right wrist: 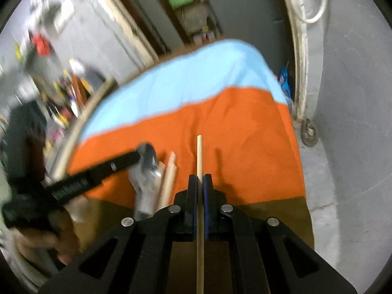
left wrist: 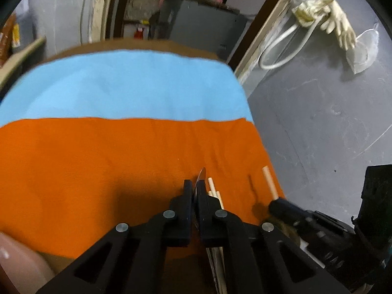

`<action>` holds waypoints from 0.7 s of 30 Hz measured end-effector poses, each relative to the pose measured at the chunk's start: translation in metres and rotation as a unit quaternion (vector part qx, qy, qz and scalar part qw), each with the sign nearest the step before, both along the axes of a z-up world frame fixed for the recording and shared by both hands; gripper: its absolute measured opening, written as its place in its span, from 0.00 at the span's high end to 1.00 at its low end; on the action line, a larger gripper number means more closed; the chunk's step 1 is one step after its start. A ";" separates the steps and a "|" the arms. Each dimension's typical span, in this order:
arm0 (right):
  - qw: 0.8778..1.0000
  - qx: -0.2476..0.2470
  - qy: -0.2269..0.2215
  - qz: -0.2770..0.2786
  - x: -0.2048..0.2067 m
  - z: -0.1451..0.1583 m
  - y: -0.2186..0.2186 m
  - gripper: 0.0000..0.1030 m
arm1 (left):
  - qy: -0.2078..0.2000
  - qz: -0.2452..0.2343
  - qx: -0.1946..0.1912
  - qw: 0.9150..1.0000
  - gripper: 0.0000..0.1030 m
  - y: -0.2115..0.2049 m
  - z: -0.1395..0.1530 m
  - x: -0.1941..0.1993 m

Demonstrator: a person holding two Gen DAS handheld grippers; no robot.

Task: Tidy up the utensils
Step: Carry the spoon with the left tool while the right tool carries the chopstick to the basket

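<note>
My left gripper (left wrist: 195, 183) is shut on a thin metal spoon (left wrist: 202, 174), seen edge-on, its tip poking out past the fingers. In the right wrist view that same spoon (right wrist: 149, 155) shows its bowl at the tip of the left gripper (right wrist: 136, 158). My right gripper (right wrist: 200, 177) is shut on a single wooden chopstick (right wrist: 199, 152) that runs straight between the pads. Both are held just above an orange cloth (left wrist: 110, 159). Loose wooden chopsticks (right wrist: 170, 174) and other metal utensils (right wrist: 144, 188) lie on the cloth's near edge between the grippers.
A light blue cloth (left wrist: 122, 85) covers the far half of the brown table (right wrist: 269, 215). Grey floor (left wrist: 318, 122) drops away past the table's right side, with a hose and pale gloves (left wrist: 338, 22) on it. Shelves and clutter stand behind and to the left.
</note>
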State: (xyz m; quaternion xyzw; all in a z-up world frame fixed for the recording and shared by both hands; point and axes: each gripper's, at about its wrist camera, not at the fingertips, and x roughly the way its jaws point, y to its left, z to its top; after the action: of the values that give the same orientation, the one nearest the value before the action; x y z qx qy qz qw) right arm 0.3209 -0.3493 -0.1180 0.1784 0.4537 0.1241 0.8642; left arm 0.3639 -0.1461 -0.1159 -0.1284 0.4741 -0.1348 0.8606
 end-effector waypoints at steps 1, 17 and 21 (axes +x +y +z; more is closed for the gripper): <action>1.000 0.013 -0.013 -0.008 -0.004 0.004 -0.003 0.96 | -0.013 0.006 -0.003 1.000 0.96 0.002 0.006 -0.008; 0.969 0.053 -0.237 -0.047 -0.084 0.095 0.003 0.96 | -0.203 0.045 -0.025 0.978 0.98 0.040 0.099 -0.098; 0.965 0.044 -0.256 -0.037 -0.091 0.115 0.019 0.96 | -0.221 0.037 -0.026 0.974 0.98 0.047 0.110 -0.104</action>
State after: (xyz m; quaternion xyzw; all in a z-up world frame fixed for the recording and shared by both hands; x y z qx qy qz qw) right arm 0.2303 -0.3299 -0.0031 0.1953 0.2047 0.1530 0.9469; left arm 0.2599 -0.0989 -0.0060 -0.1352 0.2633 -0.1402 0.9449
